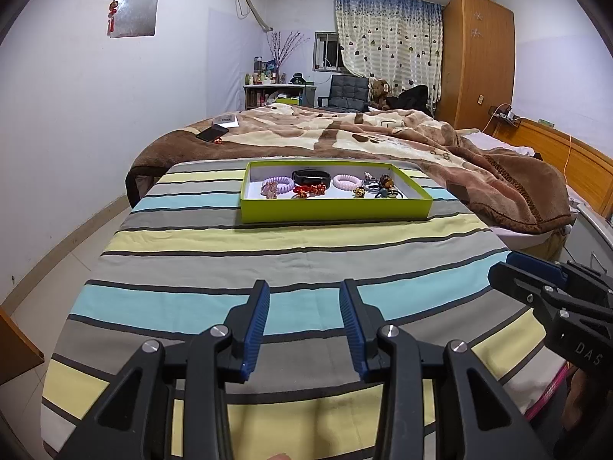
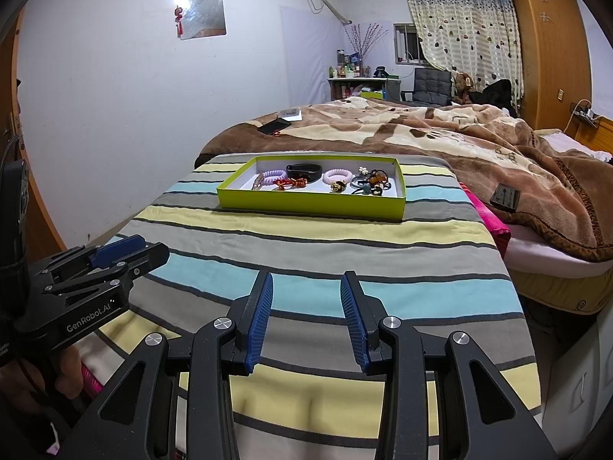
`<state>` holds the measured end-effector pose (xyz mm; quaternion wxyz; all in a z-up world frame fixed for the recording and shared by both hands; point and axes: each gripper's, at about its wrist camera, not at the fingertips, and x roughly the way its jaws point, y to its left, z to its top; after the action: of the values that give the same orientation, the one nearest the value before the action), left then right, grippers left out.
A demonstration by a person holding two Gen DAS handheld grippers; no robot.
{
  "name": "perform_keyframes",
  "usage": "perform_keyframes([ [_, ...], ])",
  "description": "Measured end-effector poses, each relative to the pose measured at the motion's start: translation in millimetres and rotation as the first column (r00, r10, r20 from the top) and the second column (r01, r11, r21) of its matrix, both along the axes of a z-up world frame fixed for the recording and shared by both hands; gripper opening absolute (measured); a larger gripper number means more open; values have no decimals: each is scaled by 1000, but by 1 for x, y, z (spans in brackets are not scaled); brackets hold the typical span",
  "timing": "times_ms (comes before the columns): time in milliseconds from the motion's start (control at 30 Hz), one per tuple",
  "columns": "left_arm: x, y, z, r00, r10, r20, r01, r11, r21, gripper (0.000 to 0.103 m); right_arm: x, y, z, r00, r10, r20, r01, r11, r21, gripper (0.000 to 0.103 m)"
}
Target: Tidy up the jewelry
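Observation:
A shallow lime-green box (image 1: 333,209) (image 2: 306,201) rests at the far end of a striped cloth (image 1: 268,268) (image 2: 325,253). Inside lie two pink coil hair ties (image 1: 278,184) (image 1: 346,181), a black band (image 1: 311,177) (image 2: 304,171), a red knotted charm (image 1: 308,191) (image 2: 289,183) and several beaded pieces (image 1: 381,186) (image 2: 369,183). My left gripper (image 1: 304,287) hovers open over the near cloth, nothing between its blue pads. My right gripper (image 2: 306,280) is open too, likewise short of the box. Each gripper appears at the side of the other's view: the right one (image 1: 536,272), the left one (image 2: 122,249).
A bed with a brown blanket (image 1: 383,134) lies behind and to the right. A phone (image 1: 212,132) and a white card sit on it. Pink fabric (image 2: 492,214) pokes out at the cloth's right edge. A white wall is to the left, a wardrobe (image 1: 475,57) at the back right.

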<state>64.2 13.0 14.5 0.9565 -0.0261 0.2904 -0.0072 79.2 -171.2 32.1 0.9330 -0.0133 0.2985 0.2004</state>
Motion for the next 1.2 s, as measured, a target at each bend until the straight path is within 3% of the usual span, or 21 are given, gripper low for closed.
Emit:
perform_keyframes([
  [1200, 0, -2, -6, 1000, 5, -25, -5, 1000, 23, 40, 0, 2, -4, 1000, 5, -11, -5, 1000, -3, 38],
])
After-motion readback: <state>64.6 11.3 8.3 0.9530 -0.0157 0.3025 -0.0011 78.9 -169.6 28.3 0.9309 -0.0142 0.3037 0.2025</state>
